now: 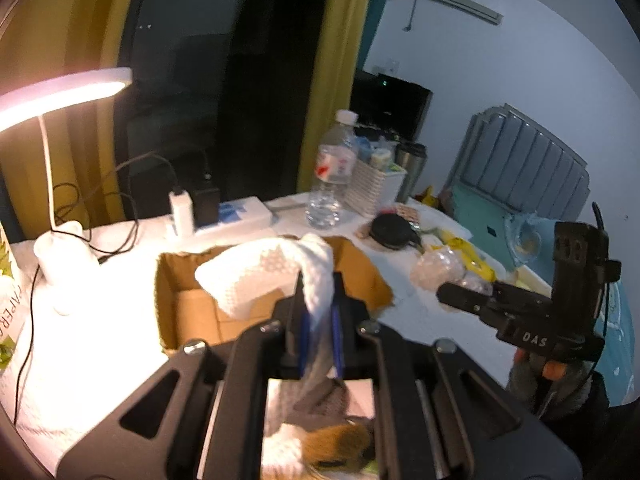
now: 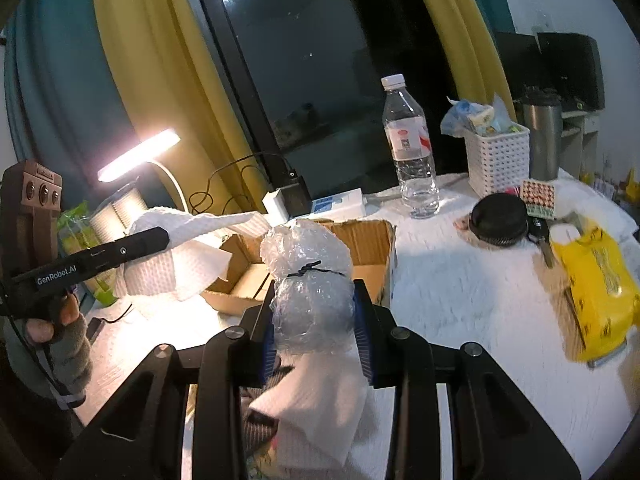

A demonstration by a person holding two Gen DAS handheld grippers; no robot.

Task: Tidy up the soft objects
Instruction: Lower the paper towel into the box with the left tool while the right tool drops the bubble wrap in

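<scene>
My left gripper point(image 1: 319, 300) is shut on a white paper towel point(image 1: 260, 276), which hangs lifted above an open cardboard box point(image 1: 188, 312). From the right wrist view the same towel point(image 2: 180, 256) droops from the left gripper point(image 2: 166, 238) at the box's left side. A tied bundle of clear bubble wrap point(image 2: 312, 280) sits pinched between the blue pads of my right gripper point(image 2: 316, 320), just in front of the box point(image 2: 360, 244). In the left wrist view the right gripper point(image 1: 444, 294) sits to the right of the box, with bubble wrap point(image 1: 436, 268) at its tip.
A lit desk lamp point(image 1: 60, 88), cables and a charger point(image 1: 180, 208) stand left of the box. Behind it are a water bottle point(image 2: 412, 148), a white basket point(image 2: 496, 160), a steel mug point(image 2: 542, 140), a black round case point(image 2: 500, 220) and a yellow pack point(image 2: 600, 288). White tissue point(image 2: 320, 408) lies below the right gripper.
</scene>
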